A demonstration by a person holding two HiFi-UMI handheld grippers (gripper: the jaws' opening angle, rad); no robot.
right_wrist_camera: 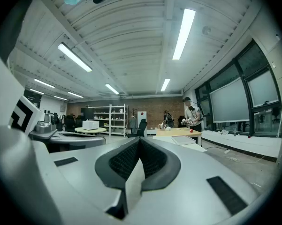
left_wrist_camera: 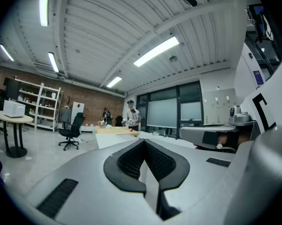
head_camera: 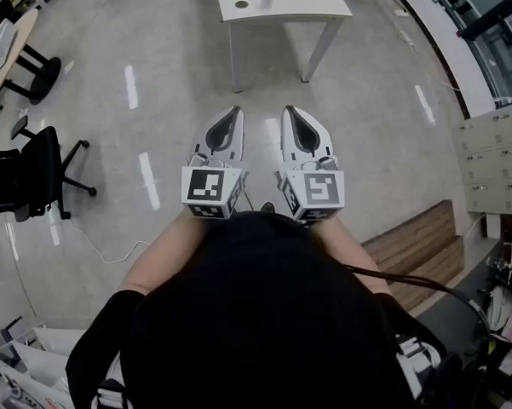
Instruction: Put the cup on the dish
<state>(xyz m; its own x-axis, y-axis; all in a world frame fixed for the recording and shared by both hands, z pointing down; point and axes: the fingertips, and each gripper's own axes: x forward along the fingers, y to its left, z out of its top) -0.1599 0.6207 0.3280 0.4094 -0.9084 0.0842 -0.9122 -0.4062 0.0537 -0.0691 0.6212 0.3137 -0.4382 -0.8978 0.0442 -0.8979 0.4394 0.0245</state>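
Standing well back from the white counter (head_camera: 311,8), the person is carrying both grippers level and side by side, close to the body and aimed across the open floor (head_camera: 153,100) toward the work ahead. This is reading as a carrying posture, since nothing is within reach.

- Cup (head_camera: 267,1): small and pale, sitting on the left part of the counter, just beside the dish and apart from it; too small to tell more.
- Dish (head_camera: 242,4): small, round, dark-centred, lying to the left of the cup and bearing nothing. The task is judged as not yet begun.
- Left gripper (head_camera: 232,111): jaws lying together, pads meeting at the tip, nothing between them, touching nothing.
- Right gripper (head_camera: 292,110): jaws pressing fully together, likewise empty and touching nothing.
- Office chair (head_camera: 36,170): black, standing off to the left, apart from the line to the counter.

Next move, as a judgement: walking up to the counter and spreading one gripper's jaws before reaching for the cup.
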